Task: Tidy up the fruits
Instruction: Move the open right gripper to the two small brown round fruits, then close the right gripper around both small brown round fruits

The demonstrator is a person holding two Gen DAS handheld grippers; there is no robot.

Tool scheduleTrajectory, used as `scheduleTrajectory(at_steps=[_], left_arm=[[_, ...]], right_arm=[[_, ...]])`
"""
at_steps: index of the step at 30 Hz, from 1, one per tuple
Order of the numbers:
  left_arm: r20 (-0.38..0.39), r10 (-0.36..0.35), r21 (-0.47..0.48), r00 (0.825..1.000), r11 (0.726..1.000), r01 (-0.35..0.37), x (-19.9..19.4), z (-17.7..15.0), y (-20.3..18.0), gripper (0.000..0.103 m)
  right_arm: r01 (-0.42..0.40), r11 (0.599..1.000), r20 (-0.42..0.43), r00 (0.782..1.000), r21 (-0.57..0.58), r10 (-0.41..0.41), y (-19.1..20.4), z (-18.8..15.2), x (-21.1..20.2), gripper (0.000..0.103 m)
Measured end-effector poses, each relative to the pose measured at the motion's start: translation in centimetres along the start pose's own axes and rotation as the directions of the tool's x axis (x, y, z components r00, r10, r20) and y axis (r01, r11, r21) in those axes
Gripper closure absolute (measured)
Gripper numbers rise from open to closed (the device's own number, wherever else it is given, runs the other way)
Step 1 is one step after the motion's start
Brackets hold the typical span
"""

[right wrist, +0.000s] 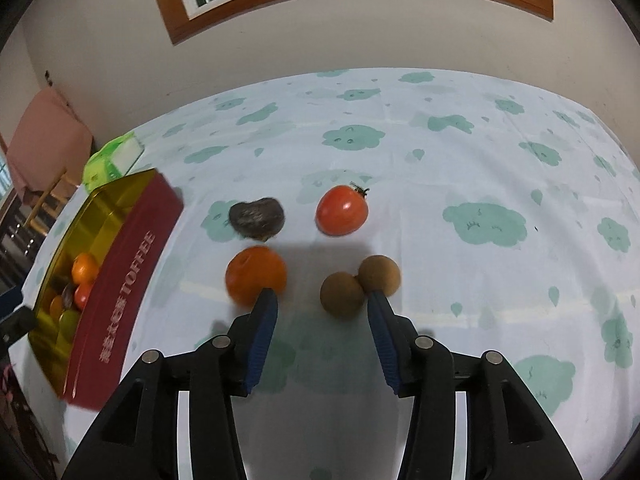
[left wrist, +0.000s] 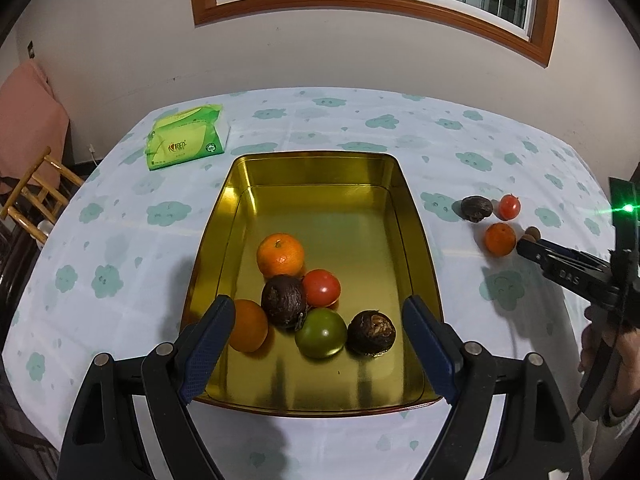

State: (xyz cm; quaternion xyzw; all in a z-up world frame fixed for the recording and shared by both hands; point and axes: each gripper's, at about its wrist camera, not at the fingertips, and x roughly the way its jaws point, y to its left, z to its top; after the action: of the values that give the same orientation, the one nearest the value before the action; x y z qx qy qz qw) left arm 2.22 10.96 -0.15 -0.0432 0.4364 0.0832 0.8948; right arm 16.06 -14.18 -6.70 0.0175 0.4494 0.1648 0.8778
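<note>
Fruit in a gold tin point(left wrist: 320, 168), left hand-held gripper point(left wrist: 320, 322) wide and empty above it, right hand-held gripper point(right wrist: 322, 306) parted, holding nothing, over loose fruit on the table point(right wrist: 440, 152).

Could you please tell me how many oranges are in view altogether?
3: two oranges in the gold tin, one mid-tin and one by the left gripper's finger; one orange on the tablecloth beside the tin. None appears hidden.

Six fruits point(left wrist: 304, 300) lie clustered in the gold tin point(left wrist: 320, 176); five point(right wrist: 316, 252) sit loose beside it.
</note>
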Motion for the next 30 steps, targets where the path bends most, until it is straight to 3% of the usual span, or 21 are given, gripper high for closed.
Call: scheduleTrajectory(at_steps=[10,16,19,25,30], left_arm=[[0.005,-0.006,0.004,1.000,1.000,0.006,0.4,0.8,-0.5,0.020],[0.007,-0.029,0.028,1.000,0.999,0.028,0.9,1.6,-2.6,0.020],[0.010,-0.043,0.049,0.999,0.998,0.042,1.2,1.9,-4.0,0.020],[-0.010,-0.090,0.086,0.996,0.992,0.090,2.2,2.3,-7.0,0.020],[-0.036,-0.149,0.097,0.988,0.984,0.152,3.0,2.1,-9.3,0.020]], right_arm=[[0.069,0.996,0.011,0.998,-0.057,-0.069,-0.4,0.3,1.3,0.056],[0.088,0.991,0.037,0.996,-0.099,-0.084,-0.8,0.0,1.3,0.066],[0.081,0.990,0.039,0.996,-0.114,-0.077,-1.3,-0.1,1.1,0.077],[0.065,0.990,0.038,0.997,-0.126,-0.061,-2.5,-0.7,0.4,0.077],[0.101,0.984,0.040,0.995,-0.149,-0.096,-3.7,-1.3,-0.3,0.077]])
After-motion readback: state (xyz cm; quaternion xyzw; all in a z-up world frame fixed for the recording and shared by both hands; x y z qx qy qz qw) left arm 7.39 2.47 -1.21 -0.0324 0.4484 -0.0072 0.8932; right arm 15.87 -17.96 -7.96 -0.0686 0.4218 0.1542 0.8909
